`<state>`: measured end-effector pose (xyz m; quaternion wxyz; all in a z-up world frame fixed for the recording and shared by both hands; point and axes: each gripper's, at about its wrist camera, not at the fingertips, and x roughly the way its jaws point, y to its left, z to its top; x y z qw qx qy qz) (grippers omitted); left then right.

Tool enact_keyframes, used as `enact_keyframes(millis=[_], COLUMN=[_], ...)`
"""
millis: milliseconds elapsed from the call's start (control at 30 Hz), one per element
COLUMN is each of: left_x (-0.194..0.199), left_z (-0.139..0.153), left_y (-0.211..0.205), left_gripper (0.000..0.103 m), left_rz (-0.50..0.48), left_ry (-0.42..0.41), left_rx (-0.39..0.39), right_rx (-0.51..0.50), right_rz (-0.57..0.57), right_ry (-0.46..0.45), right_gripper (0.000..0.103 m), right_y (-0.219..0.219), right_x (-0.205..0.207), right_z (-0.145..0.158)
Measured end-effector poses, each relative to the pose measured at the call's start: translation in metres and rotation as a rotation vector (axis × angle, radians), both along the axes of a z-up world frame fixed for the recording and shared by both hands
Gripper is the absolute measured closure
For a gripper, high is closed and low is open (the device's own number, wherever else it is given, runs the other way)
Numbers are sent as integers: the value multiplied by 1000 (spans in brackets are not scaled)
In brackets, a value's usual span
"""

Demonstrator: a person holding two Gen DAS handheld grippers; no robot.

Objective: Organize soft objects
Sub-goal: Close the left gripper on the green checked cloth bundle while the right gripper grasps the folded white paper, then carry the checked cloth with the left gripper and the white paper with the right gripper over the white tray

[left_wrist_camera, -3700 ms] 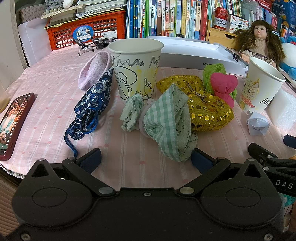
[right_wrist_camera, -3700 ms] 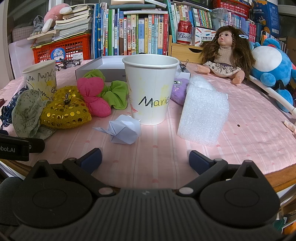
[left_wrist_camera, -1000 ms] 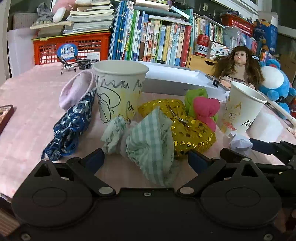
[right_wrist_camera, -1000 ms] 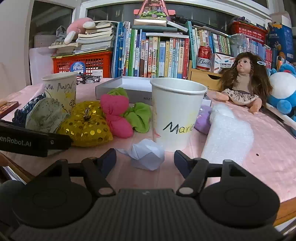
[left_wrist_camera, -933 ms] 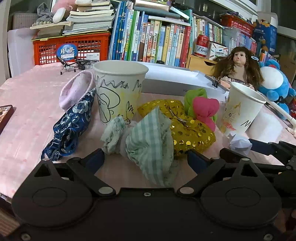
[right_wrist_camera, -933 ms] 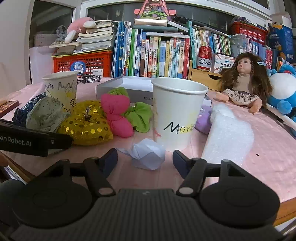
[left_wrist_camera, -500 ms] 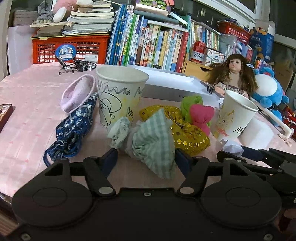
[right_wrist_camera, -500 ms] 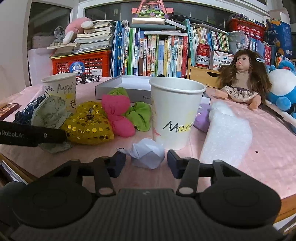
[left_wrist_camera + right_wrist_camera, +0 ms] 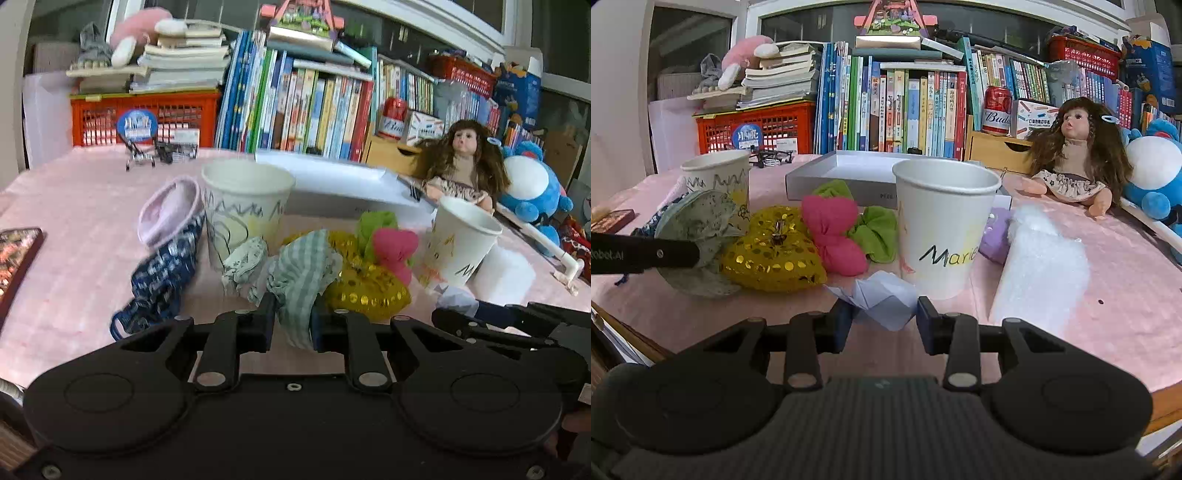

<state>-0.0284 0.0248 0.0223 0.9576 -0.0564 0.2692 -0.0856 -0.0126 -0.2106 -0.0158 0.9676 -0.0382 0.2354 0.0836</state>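
Now the pick-up step is judged in hand: the left gripper (image 9: 290, 319), just closed, is pinched on the green cloth (image 9: 304, 273) near the left cup (image 9: 245, 210), the right gripper (image 9: 881, 319) on the paper wad (image 9: 884, 295) before the right cup (image 9: 942, 225). Next, lifting and dropping into the cups is called for.

left gripper (image 9: 291, 317) jaws closed on checked cloth (image 9: 304, 273) | right gripper (image 9: 882, 319) jaws on paper wad (image 9: 882, 297)

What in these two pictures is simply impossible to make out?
- Inside of both cups: the scribbled cup and the Marie cup show only rims and walls in either view.
- Purple soft thing: right view, mostly behind the Marie cup.
- Dark framed object: left view, cut by the edge, blurred.
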Motion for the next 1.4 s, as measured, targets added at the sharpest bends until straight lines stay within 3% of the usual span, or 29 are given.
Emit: enact_keyframes(millis=[300, 633, 933, 1400], left_x=[-12, -7, 8, 40], left_z=[31, 46, 49, 83], left_y=[1, -8, -17, -27], left_gripper=[86, 88, 89, 90], left_rz=[-24, -27, -43, -90], left_ry=[-69, -97, -90, -143], left_rx=[-19, -62, -90, -80], right_rx=[38, 70, 98, 137], right_rz=[20, 32, 28, 77], right_ry=[-61, -92, -81, -144], right_gripper=[61, 61, 61, 61], right_y=[-5, -10, -14, -16], right_x=[-11, -11, -9, 2], right_z=[25, 38, 41, 75])
